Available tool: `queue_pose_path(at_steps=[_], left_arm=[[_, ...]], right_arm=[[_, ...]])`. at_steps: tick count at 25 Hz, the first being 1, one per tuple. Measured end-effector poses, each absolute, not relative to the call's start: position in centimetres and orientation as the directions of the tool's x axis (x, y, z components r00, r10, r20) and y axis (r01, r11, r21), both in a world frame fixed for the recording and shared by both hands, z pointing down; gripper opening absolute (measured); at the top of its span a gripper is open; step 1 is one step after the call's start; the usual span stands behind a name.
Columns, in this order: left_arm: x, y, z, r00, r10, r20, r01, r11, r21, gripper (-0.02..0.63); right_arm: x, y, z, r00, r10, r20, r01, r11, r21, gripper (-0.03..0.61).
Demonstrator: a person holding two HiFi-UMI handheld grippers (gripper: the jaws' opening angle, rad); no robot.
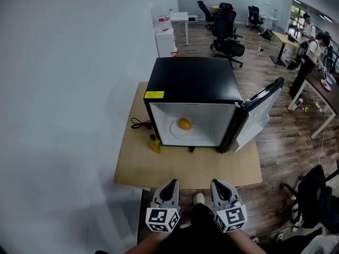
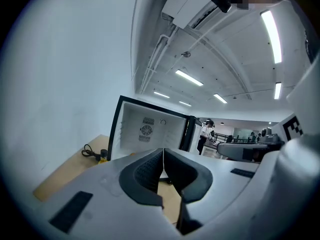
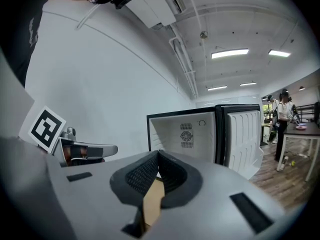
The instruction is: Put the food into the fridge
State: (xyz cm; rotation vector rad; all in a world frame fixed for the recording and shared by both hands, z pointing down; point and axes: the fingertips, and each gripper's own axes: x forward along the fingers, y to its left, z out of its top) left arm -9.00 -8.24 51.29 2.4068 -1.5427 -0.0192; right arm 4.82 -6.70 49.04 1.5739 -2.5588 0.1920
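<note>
Pale wood worktop (image 1: 159, 168) stands against a white wall (image 1: 63, 89) on its left side. At the worktop's left rear, a black cable (image 1: 140, 123) lies coiled just beside the fridge. A small yellow bottle (image 1: 155, 144) stands near the fridge's front left corner.

Black fridge (image 1: 193, 81) sits mid-worktop, with a yellow sticker (image 1: 154, 94) on its top left front corner. White interior is in full view. On the fridge floor is a white plate (image 1: 177, 130), and the food (image 1: 184, 123), a round orange piece, rests on the plate's rear part.

Door (image 1: 259, 115) is swung wide to the right, its white inner side facing in. Beyond it, a wood floor, black office chairs (image 1: 228, 30), and a person (image 1: 310, 57) at a far desk.

Near edge, both claws are held close to the body, well apart from the fridge and short of the worktop's front edge. Left claw (image 1: 170, 186): pads pressed together, nothing between them. Right claw (image 1: 218, 184): tips likewise meeting, holding nothing; only a strip of worktop shows through the slot beneath the pads.
</note>
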Motion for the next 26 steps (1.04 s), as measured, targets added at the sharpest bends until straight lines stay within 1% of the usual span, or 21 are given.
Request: queue_pose_path(at_steps=[6, 26], left_arm=[[-9.0, -8.4, 50.3, 0.423, -0.899, 0.116, -0.897, -0.396, 0.197, 0.020], [-9.7, -10.7, 49.8, 0.411, -0.907, 0.093, -0.898, -0.386, 0.213, 0.020]], right_arm=[[6.5, -6.2, 48.8, -0.408, -0.896, 0.175, -0.912, 0.411, -0.020, 0.060], [6.8, -8.2, 48.5, -0.374, -0.914, 0.156, -0.925, 0.380, 0.006, 0.060]])
